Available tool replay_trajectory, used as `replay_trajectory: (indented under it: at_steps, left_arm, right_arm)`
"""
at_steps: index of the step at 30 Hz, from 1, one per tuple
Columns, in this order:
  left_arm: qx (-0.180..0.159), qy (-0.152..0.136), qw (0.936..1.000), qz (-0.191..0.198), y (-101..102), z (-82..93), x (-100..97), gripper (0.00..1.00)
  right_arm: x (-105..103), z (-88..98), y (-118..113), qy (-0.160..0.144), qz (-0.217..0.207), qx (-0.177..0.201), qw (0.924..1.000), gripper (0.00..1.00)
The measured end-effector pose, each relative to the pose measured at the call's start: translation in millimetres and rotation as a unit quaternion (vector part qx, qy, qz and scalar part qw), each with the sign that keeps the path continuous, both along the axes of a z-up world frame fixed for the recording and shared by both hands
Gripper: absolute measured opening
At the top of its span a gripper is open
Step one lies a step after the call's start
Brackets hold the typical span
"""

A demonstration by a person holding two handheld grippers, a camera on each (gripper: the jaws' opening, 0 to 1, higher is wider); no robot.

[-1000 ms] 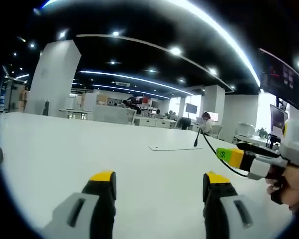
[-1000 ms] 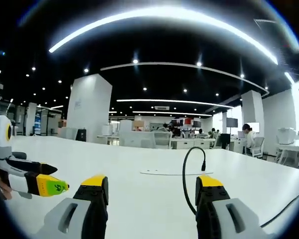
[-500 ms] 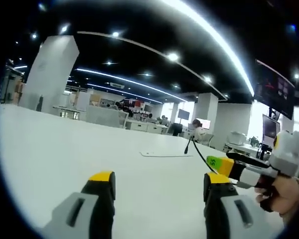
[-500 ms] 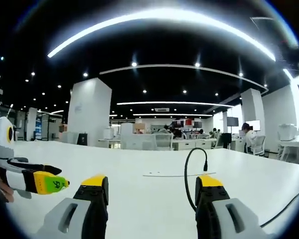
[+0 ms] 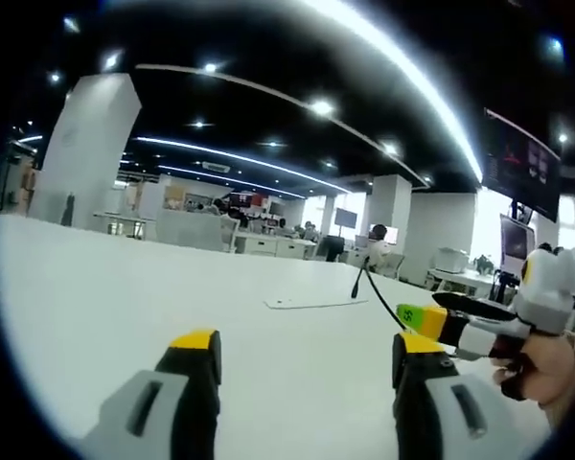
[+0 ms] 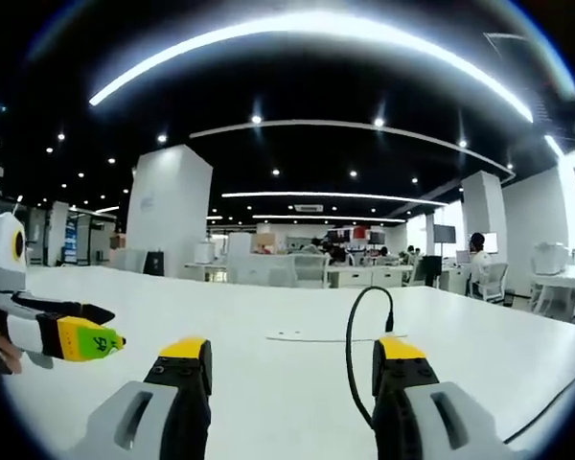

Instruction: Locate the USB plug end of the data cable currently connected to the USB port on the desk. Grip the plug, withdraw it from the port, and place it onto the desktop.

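The black data cable [image 6: 356, 326] arches up from the white counter [image 6: 268, 369] and bends down to its plug [image 6: 390, 324], which stands upright at the far edge of a flat panel [image 6: 316, 336] set in the counter surface. In the left gripper view the same plug [image 5: 356, 288] stands at the panel's [image 5: 311, 303] right end, the cable [image 5: 383, 305] trailing toward the right hand-held gripper [image 5: 424, 316]. That hand-held gripper [image 6: 289, 356] is released, jaws apart above the counter, short of the plug. The left hand-held gripper [image 5: 305, 345] is likewise released, grasping nothing; it appears from the left in the right gripper view [image 6: 91, 337].
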State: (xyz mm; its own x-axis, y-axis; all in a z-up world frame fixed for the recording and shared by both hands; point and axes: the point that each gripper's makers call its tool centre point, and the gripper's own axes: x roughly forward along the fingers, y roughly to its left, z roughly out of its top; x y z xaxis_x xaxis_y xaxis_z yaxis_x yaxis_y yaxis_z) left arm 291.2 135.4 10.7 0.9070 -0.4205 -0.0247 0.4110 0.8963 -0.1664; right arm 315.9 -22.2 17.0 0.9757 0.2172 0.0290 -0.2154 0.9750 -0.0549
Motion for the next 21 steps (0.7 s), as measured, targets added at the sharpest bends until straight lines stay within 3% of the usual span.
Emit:
replay_trajectory:
  at_steps: [4, 9, 12, 15, 17, 21]
  left_arm:
    - [0.023, -0.005, 0.9994, -0.026, -11.2, 6.8, 6.5, 0.73]
    - [0.02, -0.017, 0.9986, -0.046, -24.0, 17.4, 12.1, 0.72]
    - [0.036, -0.02, 0.9974, -0.06, -31.2, 18.4, 14.3, 0.72]
    - [0.017, -0.02, 0.9976, -0.064, -36.2, 20.2, 18.7, 0.72]
    - [0.01, -0.011, 0.9972, -0.074, -42.3, 16.0, 20.2, 0.72]
    - [0.03, -0.002, 0.9956, -0.089, -50.2, 2.2, 21.7, 0.72]
  right_arm:
    - [5.6, -3.0, -7.6, 0.009, -0.008, -0.005, 0.9999, 0.67]
    - [9.9, 1.1, -19.8, 0.005, -0.024, -0.003, 0.9997, 0.67]
    - [13.4, 5.1, -25.4, 0.002, -0.032, -0.003, 0.9995, 0.67]
    - [19.1, 5.7, -29.2, -0.004, -0.041, -0.008, 0.9991, 0.67]
    - [22.1, 4.0, -30.0, -0.001, -0.042, -0.006, 0.9991, 0.66]
    - [24.4, 7.7, -29.9, -0.008, -0.043, -0.006, 0.999, 0.68]
